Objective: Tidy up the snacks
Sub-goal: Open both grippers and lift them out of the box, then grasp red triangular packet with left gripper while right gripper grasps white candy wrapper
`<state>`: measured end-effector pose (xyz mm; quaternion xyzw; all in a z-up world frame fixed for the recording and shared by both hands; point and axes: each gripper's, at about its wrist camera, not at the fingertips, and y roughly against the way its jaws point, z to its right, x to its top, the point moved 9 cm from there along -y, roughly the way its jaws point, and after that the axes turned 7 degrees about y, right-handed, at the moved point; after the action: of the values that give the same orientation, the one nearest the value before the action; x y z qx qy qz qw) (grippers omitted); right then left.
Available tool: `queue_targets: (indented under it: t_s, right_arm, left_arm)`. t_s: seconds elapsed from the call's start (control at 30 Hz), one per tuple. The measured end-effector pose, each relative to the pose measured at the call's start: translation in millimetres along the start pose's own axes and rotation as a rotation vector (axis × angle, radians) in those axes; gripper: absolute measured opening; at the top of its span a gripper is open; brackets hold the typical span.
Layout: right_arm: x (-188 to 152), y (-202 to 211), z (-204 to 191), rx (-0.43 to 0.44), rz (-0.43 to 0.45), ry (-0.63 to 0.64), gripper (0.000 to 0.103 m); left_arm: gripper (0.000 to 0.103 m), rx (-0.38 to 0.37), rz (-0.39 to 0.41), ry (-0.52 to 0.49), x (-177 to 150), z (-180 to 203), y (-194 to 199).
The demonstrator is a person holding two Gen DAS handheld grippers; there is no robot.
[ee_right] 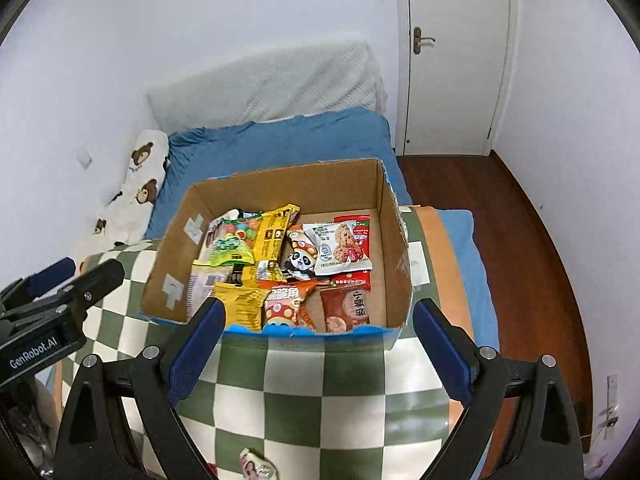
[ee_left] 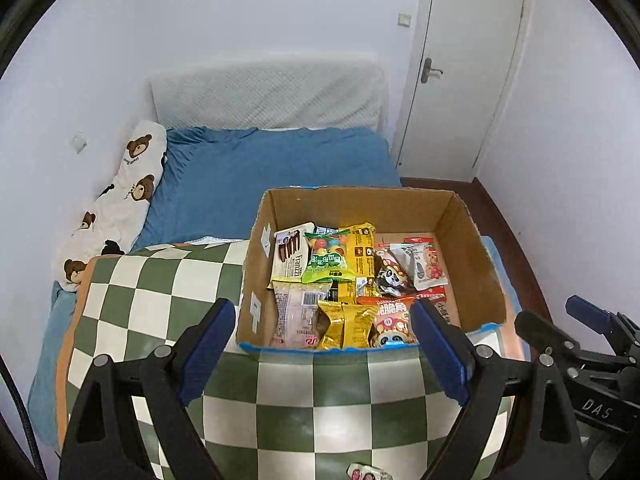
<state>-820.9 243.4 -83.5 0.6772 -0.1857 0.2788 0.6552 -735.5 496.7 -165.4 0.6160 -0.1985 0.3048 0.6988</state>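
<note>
A small wrapped snack point(ee_left: 368, 473), cut off at the frame's near edge, lies on the green-and-white checkered cloth point(ee_left: 320, 400). Above it the left tool point(ee_left: 324, 340) and right tool point(ee_right: 318, 336) both stand spread, pinching nothing. Beyond sits the cardboard box point(ee_right: 372, 188) of snack packets point(ee_right: 280, 272), on a bed with a blue sheet point(ee_left: 260, 168). Far right: a white door point(ee_left: 468, 80) and dark wooden floor point(ee_right: 480, 184).

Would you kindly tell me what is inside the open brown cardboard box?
The cardboard box holds loose snack packets: a green candy bag, yellow packets, a panda pack. Whatever lies beneath them is covered.
</note>
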Motion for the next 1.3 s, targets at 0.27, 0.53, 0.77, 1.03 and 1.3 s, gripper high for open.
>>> queue_targets:
  t_s: [0.27,0.53,0.77,1.03,1.3]
  right_arm:
    - [-13.0,47.4,-9.5,0.029,0.059,-0.013,0.097]
    - [-98.5,23.2,-41.2,0.187,-0.115,-0.044,0.097]
    - [-206.1,-47.5,-80.8,0.305,-0.385,-0.091,0.095]
    - [-265.6,-112.7,-105.7,0.304,-0.517,-0.108,0.070]
    - [-280.0,-116.8,-110.8,0.250,-0.483,-0.037,0.045]
  left_arm:
    - [0.090,-0.008,0.022,0.012,-21.8,-6.2,34.4]
    - [0.090,0.049,-0.134,0.065,-105.2,-49.7,20.2]
    - [0.090,0.060,-0.414,0.188,-203.6,-95.9,-24.3]
    - [0.090,0.029,-0.600,0.317,-273.2,-106.8,-53.4]
    - [0.090,-0.009,-0.677,0.327,-295.2,-87.6,-79.2]
